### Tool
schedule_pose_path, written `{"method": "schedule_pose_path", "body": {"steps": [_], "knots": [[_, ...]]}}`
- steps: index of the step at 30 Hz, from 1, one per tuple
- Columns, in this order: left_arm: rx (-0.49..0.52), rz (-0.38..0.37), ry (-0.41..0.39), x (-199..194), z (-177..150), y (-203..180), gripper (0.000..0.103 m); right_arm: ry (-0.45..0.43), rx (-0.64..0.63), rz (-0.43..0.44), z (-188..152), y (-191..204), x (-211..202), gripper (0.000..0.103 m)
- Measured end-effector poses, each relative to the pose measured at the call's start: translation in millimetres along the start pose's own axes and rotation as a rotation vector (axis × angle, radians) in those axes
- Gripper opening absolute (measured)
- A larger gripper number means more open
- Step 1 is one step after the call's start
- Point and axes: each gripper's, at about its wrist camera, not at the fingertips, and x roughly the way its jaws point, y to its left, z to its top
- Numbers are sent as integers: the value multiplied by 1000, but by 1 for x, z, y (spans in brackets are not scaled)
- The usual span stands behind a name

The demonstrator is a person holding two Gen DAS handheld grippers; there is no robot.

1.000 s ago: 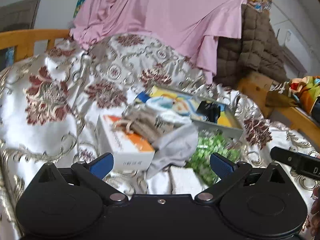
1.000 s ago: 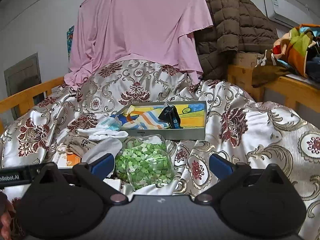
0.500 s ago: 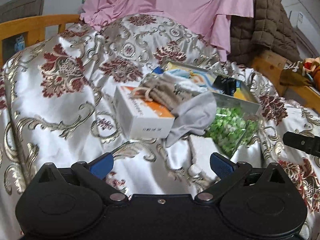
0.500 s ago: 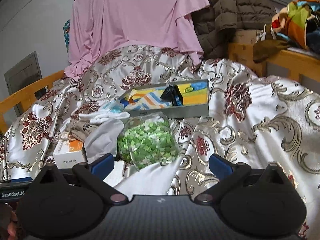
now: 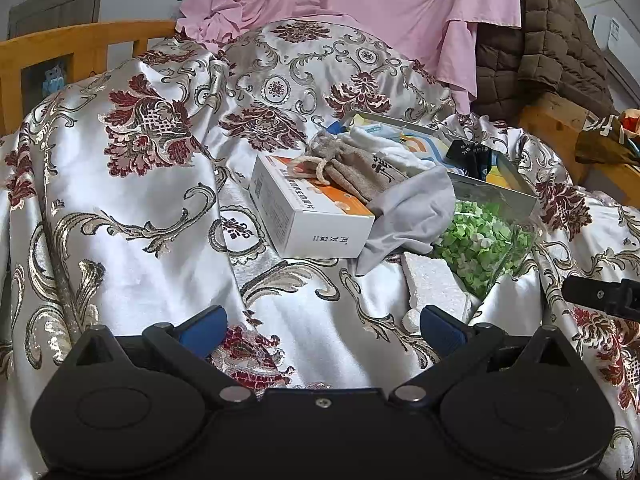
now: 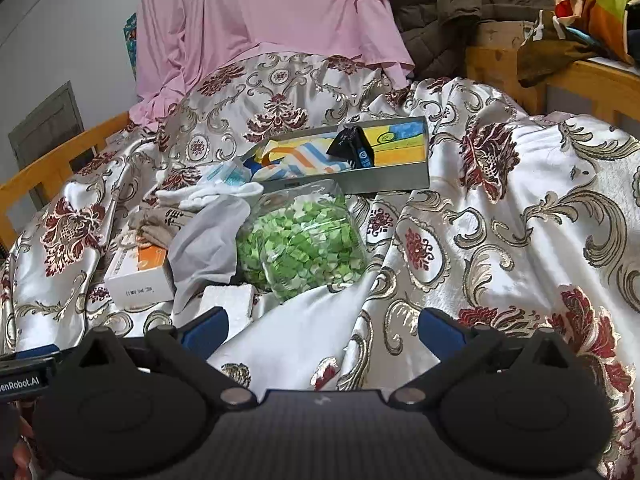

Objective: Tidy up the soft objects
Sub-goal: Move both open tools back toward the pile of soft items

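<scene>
A pile lies on the satin floral bedspread (image 5: 132, 216). A beige drawstring pouch (image 5: 352, 168) rests on a white and orange box (image 5: 308, 216). A grey sock (image 5: 408, 212) (image 6: 208, 240) drapes beside it, with a white sock (image 6: 208, 196) behind. A clear bag of green pieces (image 5: 480, 244) (image 6: 300, 244) and a white foam block (image 5: 432, 284) (image 6: 228, 300) lie in front. A grey tray (image 6: 384, 178) holds colourful cloth and a black packet (image 6: 352, 148). My left gripper (image 5: 320, 326) and right gripper (image 6: 322, 326) are open, empty, short of the pile.
A pink cloth (image 6: 260, 20) and a brown quilted jacket (image 5: 544, 40) hang behind the bed. A wooden bed rail (image 5: 60, 44) runs at the left, and wooden furniture (image 6: 580, 80) with colourful fabric stands at the right. The right gripper's side shows in the left wrist view (image 5: 600, 300).
Both grippers have pulled back and risen, so the pile sits farther away and lower in view. Both stay open. Nothing on the bed has moved.
</scene>
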Motion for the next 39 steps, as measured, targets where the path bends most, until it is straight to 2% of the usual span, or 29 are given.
{"method": "schedule_pose_path", "body": {"steps": [20, 26, 39], "knots": [[37, 18, 4, 4, 6, 6, 102, -44, -78, 114, -3, 22, 10, 103], [78, 12, -16, -1, 14, 9, 102, -76, -101, 140, -3, 26, 7, 103], [100, -13, -30, -2, 29, 25, 102, -76, -154, 124, -7, 33, 19, 103]]}}
